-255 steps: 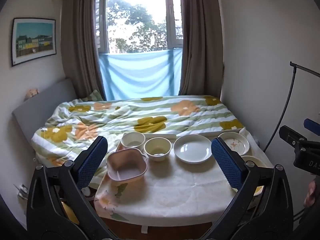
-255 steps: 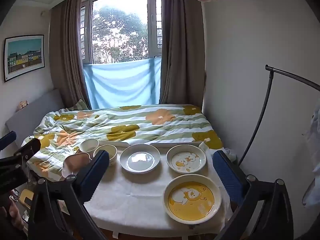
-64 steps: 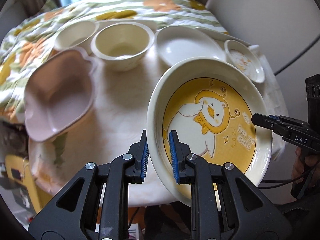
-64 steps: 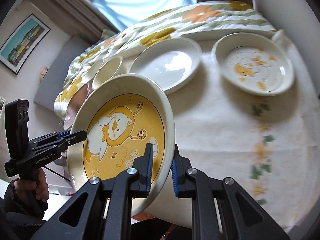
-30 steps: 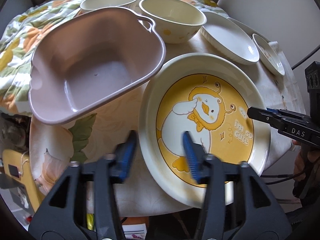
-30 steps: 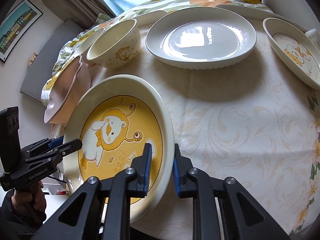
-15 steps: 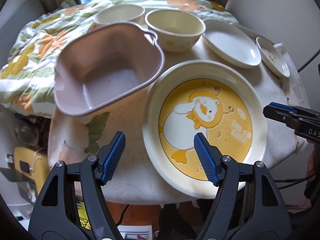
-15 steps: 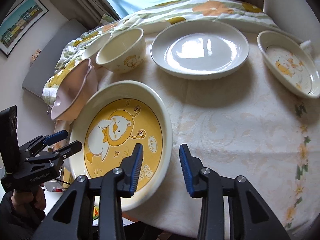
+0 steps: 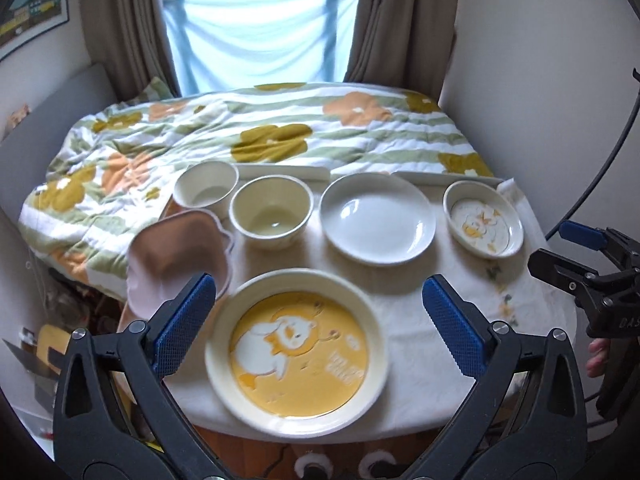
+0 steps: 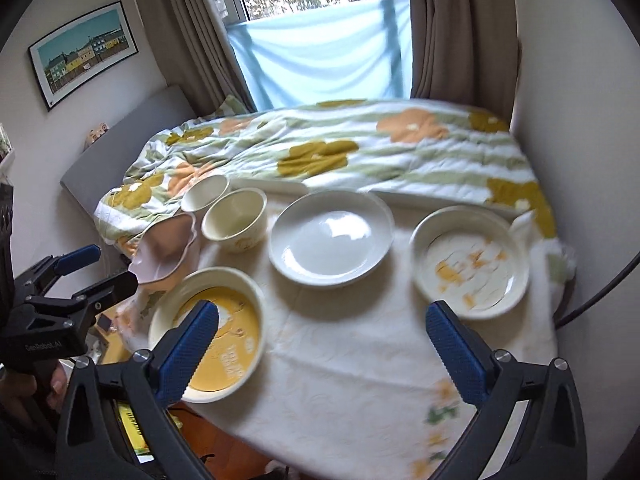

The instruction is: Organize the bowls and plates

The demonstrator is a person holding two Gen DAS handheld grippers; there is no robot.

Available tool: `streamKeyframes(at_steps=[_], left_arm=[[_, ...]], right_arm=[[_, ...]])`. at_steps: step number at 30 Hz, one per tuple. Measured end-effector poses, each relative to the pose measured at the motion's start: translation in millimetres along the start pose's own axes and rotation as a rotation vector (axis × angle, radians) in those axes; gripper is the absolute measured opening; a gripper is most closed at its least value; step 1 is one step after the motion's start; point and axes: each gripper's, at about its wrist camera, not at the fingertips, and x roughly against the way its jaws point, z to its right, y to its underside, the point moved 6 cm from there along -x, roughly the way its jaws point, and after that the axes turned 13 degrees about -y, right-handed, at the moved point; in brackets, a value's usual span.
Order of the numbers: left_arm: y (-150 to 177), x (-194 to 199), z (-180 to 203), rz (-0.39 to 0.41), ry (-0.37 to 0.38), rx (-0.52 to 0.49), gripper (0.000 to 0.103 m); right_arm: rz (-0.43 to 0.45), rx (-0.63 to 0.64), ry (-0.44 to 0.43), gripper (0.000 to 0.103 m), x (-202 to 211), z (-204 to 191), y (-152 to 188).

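Note:
The big yellow cartoon plate (image 9: 298,354) (image 10: 218,334) lies flat near the table's front edge, free of both grippers. My left gripper (image 9: 320,328) hangs above it, jaws opening wide with nothing between them. My right gripper (image 10: 320,350) hovers over bare tablecloth to the plate's right, jaws also opening, nothing held. Behind stand a pink handled dish (image 9: 180,256) (image 10: 166,250), two cream bowls (image 9: 272,210) (image 9: 206,188) (image 10: 236,220) (image 10: 206,192), a plain white plate (image 9: 378,222) (image 10: 330,236) and a small cartoon plate (image 9: 484,222) (image 10: 470,260).
The small table (image 9: 420,292) wears a white floral cloth and butts against a bed with a flowered quilt (image 9: 260,136). Walls close in at right; a black cable (image 9: 600,172) hangs there. The pink dish overhangs the table's left edge. A person's hand (image 10: 24,396) holds the left gripper's handle.
Both grippers let go of the yellow plate, spread their jaws wide and lifted up and back from the table. The plate now rests flat at the front.

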Motion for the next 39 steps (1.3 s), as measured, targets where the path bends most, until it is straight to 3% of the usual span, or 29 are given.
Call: streamKeyframes(at_steps=[4,9,15,18,22,28,29,31,34,36,39], left_arm=[[-17.2,-4.9,21.3,-0.016,0.002,0.081,0.103],[-25.0,-24.8,32.2,-0.050,-0.011,0.186,0.103],[-31.4,-71.5,28.9,-0.126,-0.022,0.264,0.103],[-29.8,-103.4,29.4,-0.180,-0.012,0.282,0.103],[-23.6,-145.7,32.4,-0.267,0.010,0.310,0.103],[-9.9,-199.3,39.3,-0.369,0.026,0.323,0.100],[-7.7,-206.9,40.9,-0.382,0.024,0.322,0.096],[-3.3,-218.7,43.1,-0.407,0.021,0.319,0.089],[1.8,-232.2,46.7,-0.434,0.025,0.320,0.076],[4.2,-238.3,48.9,-0.446,0.026,0.316,0.058],[7.1,-243.6,52.4,-0.460,0.029,0.314,0.042]], right_arm=[[0.027,0.019,-0.004,0.103,16.4,23.5,-17.6],[0.015,-0.061,-0.037,0.103,19.3,61.9,-47.8],[0.005,0.020,-0.050,0.103,-4.3,80.7,-81.9],[-0.074,0.024,-0.028,0.103,-41.2,97.1,-91.0],[-0.180,-0.014,-0.076,0.103,-92.8,115.9,-87.6],[-0.316,0.036,-0.125,0.103,-160.7,125.7,-79.7],[-0.335,0.047,-0.135,0.101,-171.2,127.3,-77.7],[-0.379,0.061,-0.155,0.082,-189.6,131.1,-72.8],[-0.434,0.077,-0.179,0.066,-211.4,136.7,-64.7],[-0.451,0.081,-0.192,0.059,-220.0,139.8,-60.5],[-0.464,0.071,-0.226,0.053,-226.0,143.4,-55.9]])
